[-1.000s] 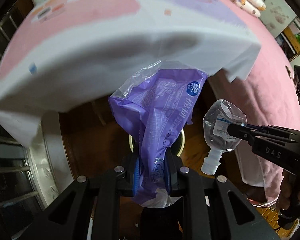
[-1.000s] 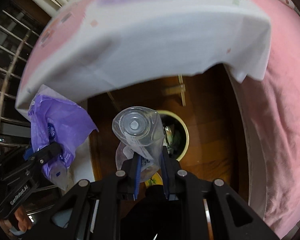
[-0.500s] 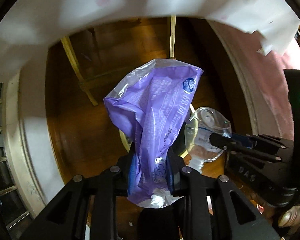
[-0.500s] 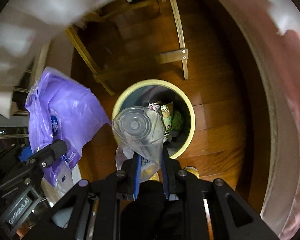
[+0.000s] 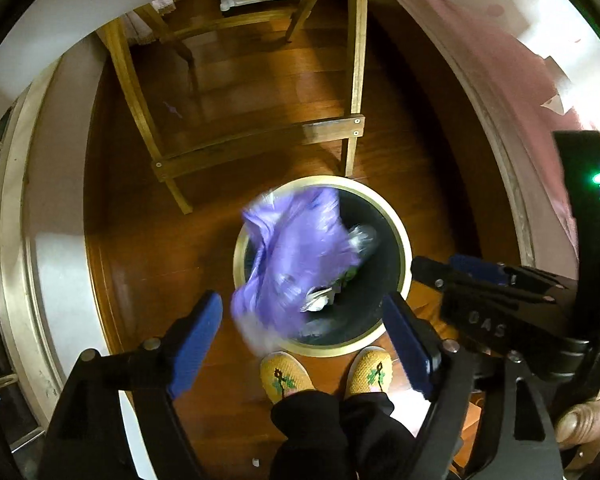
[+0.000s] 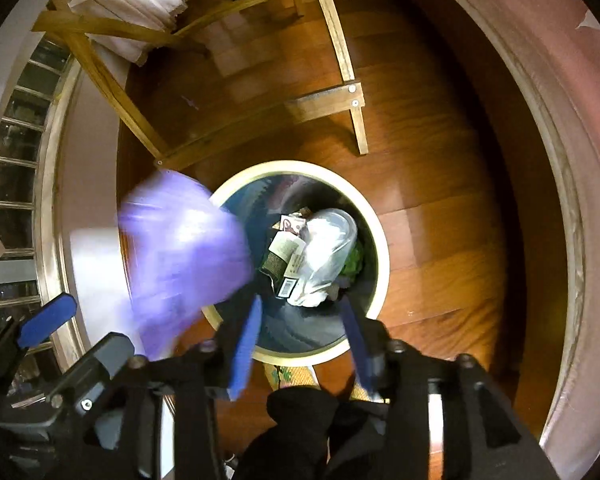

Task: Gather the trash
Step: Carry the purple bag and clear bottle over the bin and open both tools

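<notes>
While jaws open, left gripper (image 5: 304,344), right gripper (image 6: 300,344), point down over bin (image 6: 374,216)

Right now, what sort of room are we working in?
Most likely a bedroom at home. A pink bedspread hangs down beside a polished wooden floor, a wooden-legged table stands ahead, and a small round waste bin sits on the floor by the person's slippered feet.
</notes>
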The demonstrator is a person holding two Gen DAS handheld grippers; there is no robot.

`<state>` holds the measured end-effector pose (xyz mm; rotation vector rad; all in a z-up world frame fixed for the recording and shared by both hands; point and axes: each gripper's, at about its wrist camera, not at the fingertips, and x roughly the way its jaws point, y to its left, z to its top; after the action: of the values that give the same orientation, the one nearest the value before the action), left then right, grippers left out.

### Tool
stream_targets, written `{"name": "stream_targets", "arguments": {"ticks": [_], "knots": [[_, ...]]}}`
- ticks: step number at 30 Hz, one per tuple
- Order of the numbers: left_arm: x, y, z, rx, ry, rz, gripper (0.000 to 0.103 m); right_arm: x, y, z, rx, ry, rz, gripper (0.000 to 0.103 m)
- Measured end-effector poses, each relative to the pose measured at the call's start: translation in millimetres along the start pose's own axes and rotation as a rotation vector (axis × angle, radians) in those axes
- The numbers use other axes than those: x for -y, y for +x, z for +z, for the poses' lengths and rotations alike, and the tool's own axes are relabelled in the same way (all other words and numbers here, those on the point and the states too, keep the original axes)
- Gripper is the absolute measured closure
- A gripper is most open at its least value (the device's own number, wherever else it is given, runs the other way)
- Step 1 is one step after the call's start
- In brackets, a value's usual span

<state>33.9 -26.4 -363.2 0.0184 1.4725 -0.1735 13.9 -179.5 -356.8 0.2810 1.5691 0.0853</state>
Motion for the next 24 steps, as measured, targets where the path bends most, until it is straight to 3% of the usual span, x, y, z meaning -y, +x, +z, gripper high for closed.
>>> {"name": "stream_targets", "arguments": {"ticks": [2, 10, 15, 24], "knots": [[2, -3, -1, -0.001, 0.001, 0.018, 0.009, 0, -5, -1, 0.009, -0.002, 0.012, 0.059], [-7, -41, -3, 0.008, -0.052, 0.031, 0.009, -2, -41, -4, 0.030, -0.007, 0.033, 0.059], [-16, -95, -1, 0.061, -0.094, 0.009, 0.009, -13, -79, -6, 0.040, -0.023, 0.043, 0.059], [-28, -215, 20, 0.201, -0.067, -0.001, 0.009, -48, -177, 1, 0.123, -0.058, 0.035, 0.059]]}}
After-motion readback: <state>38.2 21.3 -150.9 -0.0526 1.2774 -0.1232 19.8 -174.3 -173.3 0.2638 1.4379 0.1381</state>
